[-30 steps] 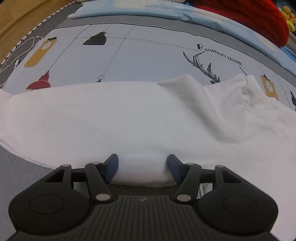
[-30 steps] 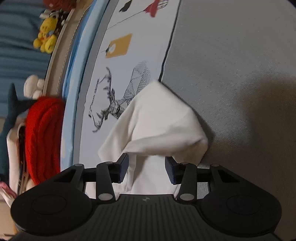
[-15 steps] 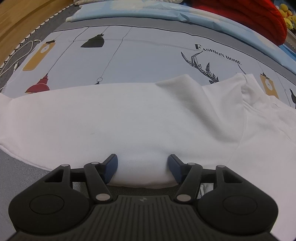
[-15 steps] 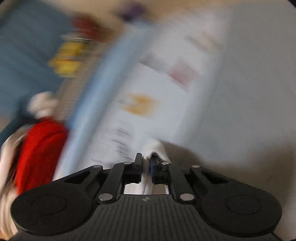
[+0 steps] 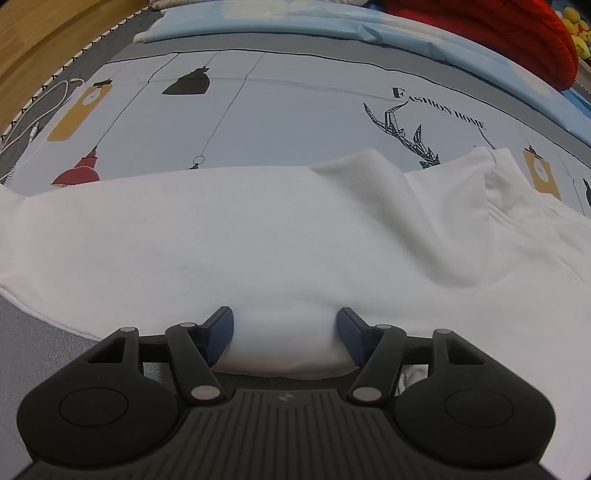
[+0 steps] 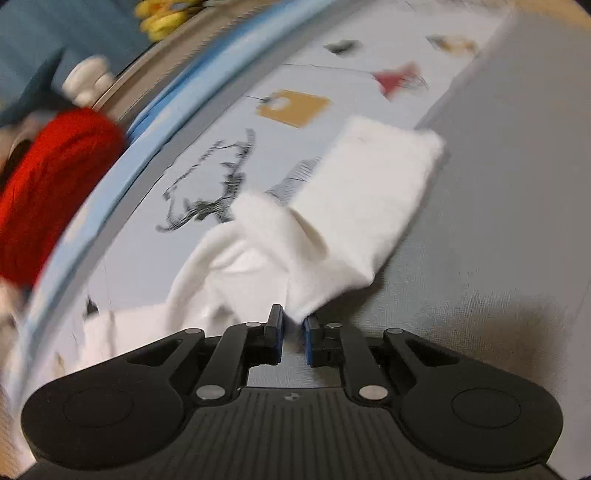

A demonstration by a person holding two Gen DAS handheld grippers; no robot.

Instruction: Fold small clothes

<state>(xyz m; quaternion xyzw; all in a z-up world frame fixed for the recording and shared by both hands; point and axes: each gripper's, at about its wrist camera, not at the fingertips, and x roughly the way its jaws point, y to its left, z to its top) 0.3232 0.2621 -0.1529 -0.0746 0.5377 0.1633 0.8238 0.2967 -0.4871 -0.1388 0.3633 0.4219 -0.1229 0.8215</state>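
A white garment point(image 5: 258, 236) lies spread across the printed grey bedsheet point(image 5: 295, 110). My left gripper point(image 5: 285, 332) is open, with a fold of the garment's near edge bulging between its blue fingers. In the right wrist view my right gripper point(image 6: 293, 326) is shut on a pinch of the white garment point(image 6: 332, 221) and holds a sleeve-like flap lifted over the grey surface point(image 6: 498, 221). That view is motion-blurred.
A red knitted item point(image 5: 498, 33) and a light blue sheet point(image 5: 332, 26) lie at the far side of the bed. Yellow and white plush toys point(image 6: 166, 18) sit beyond. A white cable point(image 5: 40, 107) runs along the left edge by a wooden floor.
My right gripper closed on the garment's edge and swung with it, lifting the flap. My left gripper stayed open and nearly still at the garment's near edge.
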